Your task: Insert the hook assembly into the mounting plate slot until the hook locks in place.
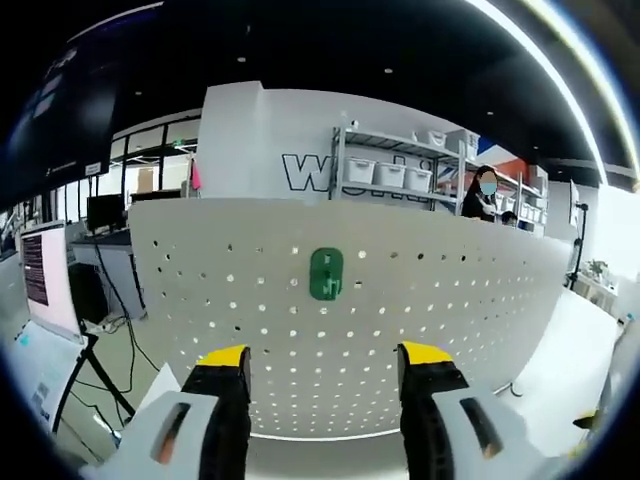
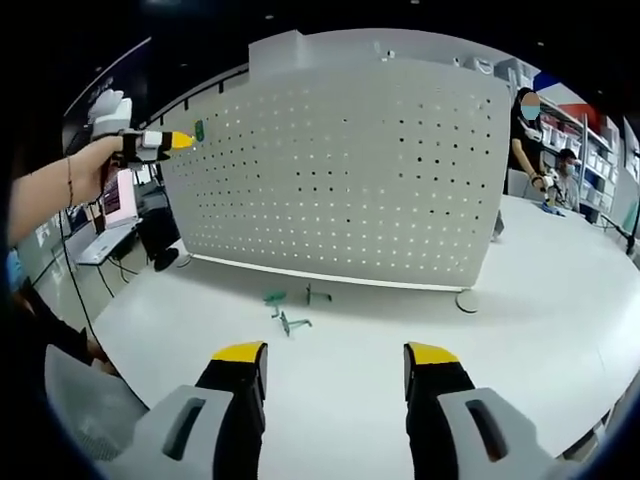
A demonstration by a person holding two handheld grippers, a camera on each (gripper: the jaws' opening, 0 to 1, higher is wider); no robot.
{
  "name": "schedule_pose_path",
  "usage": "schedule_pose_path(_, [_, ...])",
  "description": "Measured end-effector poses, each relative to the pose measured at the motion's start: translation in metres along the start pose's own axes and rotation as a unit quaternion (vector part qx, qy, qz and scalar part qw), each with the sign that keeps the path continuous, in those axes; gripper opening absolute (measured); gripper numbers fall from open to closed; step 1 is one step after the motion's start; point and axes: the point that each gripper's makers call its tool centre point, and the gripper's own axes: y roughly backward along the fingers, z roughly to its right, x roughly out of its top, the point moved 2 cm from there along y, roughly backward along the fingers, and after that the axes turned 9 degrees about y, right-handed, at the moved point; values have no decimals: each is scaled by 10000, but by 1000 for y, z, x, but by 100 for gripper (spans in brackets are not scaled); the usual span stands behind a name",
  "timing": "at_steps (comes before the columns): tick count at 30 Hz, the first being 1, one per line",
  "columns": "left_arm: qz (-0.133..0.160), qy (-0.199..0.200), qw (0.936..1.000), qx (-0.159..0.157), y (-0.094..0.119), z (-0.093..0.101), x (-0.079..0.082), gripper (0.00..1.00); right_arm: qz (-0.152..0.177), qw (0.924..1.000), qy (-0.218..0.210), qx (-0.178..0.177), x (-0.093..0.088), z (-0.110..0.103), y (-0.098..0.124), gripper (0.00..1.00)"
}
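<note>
Right claw point(image 2: 335, 372): wide open, empty.
Left claw point(image 1: 324, 372): wide open, empty.
Hook pieces point(image 2: 287, 308): mid-desk, likely light, stiff; grip the shank.
Mounting plate point(image 1: 326, 274): on pegboard point(image 1: 450, 300).

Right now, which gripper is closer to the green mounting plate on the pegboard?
Left. The left gripper is raised facing the green mounting plate; the right gripper is low over the table, farther back.

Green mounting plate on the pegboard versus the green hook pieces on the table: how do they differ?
The green mounting plate hangs flat on the white perforated pegboard; the small green hook pieces lie loose on the white table before it. The plate is a solid rounded block, the pieces thin and wiry. Both are green, neither gripped.
</note>
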Motion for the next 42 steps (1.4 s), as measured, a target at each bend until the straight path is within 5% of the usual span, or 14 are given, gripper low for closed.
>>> schedule_pose_path(14, [-721,87,9973,-125,38,-21,-68,77,-11,9997,102,202,-1,-17,-1,53])
schedule_pose_path(27, [-1357,52,9902,-335,82,-17,-123,86,-36,9995,93,296,-7,-28,4,51])
schedule_pose_path(42, [-1755,234,9821,-648,109,-8,-154,91,-79,9995,91,303,-15,-36,12,51])
